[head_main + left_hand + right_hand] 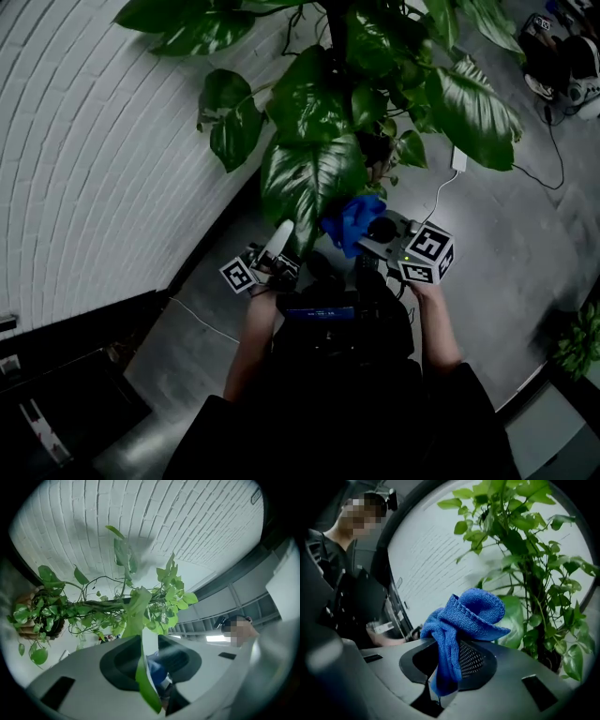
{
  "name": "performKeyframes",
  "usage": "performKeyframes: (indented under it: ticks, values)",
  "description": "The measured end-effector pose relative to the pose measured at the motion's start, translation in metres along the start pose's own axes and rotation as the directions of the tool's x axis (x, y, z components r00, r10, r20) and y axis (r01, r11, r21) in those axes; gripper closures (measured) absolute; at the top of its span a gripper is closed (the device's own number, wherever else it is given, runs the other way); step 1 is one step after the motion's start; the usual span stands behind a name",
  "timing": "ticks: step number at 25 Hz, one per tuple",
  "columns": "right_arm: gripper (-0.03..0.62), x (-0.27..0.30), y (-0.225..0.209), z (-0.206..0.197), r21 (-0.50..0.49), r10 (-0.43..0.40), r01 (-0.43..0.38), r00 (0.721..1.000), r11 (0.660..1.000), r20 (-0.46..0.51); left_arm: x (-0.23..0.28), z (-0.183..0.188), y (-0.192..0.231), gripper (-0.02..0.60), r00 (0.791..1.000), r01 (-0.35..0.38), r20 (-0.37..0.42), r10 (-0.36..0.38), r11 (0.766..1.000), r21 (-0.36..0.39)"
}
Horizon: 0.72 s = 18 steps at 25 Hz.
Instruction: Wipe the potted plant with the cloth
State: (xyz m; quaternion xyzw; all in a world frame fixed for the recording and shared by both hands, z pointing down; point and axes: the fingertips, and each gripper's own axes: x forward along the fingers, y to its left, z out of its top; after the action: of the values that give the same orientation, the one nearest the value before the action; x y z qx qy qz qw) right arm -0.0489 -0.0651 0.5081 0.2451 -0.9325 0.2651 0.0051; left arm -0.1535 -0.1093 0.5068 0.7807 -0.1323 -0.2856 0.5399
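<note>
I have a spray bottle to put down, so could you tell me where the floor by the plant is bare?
The grey floor right of the potted plant is bare, between the white cable and the small plant. It is crowded under the leaves, where the left gripper pinches a leaf and the right gripper holds the cloth.

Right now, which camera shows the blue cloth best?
The right gripper view: the blue cloth sits big and close, pinched in the right tongs. The head view shows it small, beside the plant. The left gripper view shows only a blue bit behind a leaf.
</note>
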Motion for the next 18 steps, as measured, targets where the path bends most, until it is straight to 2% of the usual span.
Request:
performKeyframes:
  ticks: [3,7,15,18]
  values:
    - [0.486,-0.017,-0.011,0.065,-0.055,-0.055,0.063,0.989,0.997,0.135,-0.002,-0.002,0.005,0.445,0.999,-0.024,-0.028,0.025,0.999,0.023]
    - [0.485,-0.005,-0.048,0.113,-0.159,-0.187,0.213,0.969,0.964,0.162,-0.005,-0.007,0.011,0.446,0.998,-0.052,-0.045,0.053,0.998,0.038]
    - [0.485,0.067,-0.125,0.136,-0.180,-0.330,0.347,0.937,0.921,0.114,-0.012,-0.010,0.011,0.446,0.998,-0.053,-0.021,0.054,0.998,0.028]
    - [0.485,0.090,-0.139,0.127,-0.204,-0.348,0.351,0.936,0.914,0.049,-0.013,-0.009,0.010,0.453,0.998,-0.052,-0.024,0.053,0.998,0.033]
